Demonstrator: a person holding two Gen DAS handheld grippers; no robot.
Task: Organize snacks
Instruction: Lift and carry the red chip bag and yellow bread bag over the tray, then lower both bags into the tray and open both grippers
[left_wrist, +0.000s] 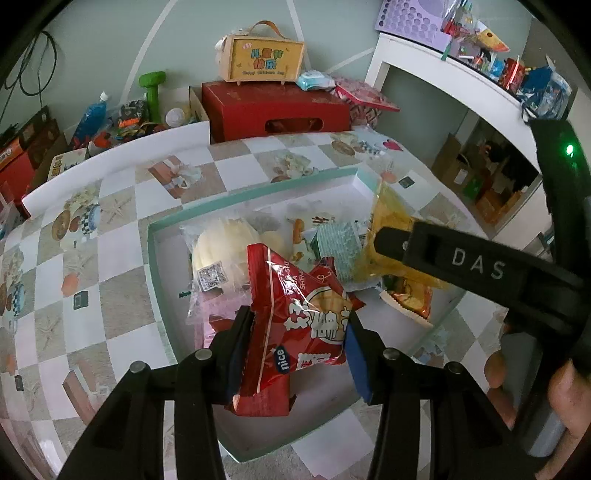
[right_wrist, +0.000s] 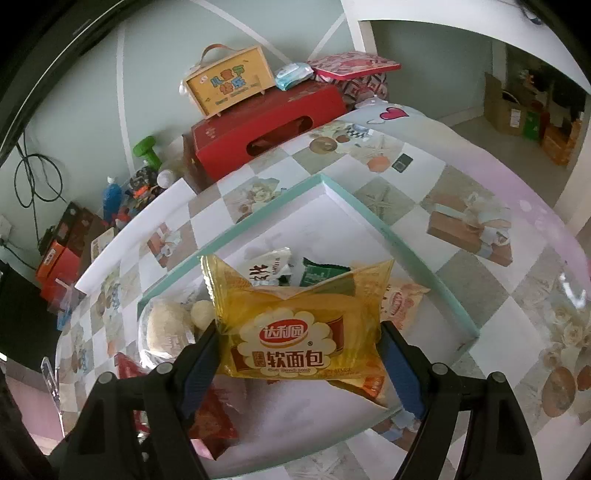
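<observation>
Your left gripper (left_wrist: 295, 332) hides the lower sides of the red snack packet (left_wrist: 295, 317), and that packet covers much of the pink-wrapped snack (left_wrist: 207, 306) and part of the pale bread bag (left_wrist: 218, 247) beneath it. In your right wrist view the yellow bread packet (right_wrist: 299, 332) screens the middle of the teal-rimmed tray (right_wrist: 373, 218), so you see only the top edges of the white packet (right_wrist: 266, 269) and the green packet (right_wrist: 321, 273) behind it. The orange packet (right_wrist: 399, 302) shows only a corner. The small print on the wrappers is too fine to read. The shelf clutter (left_wrist: 491, 55) at the upper right of your left view is blurred and cut by the lens edge
</observation>
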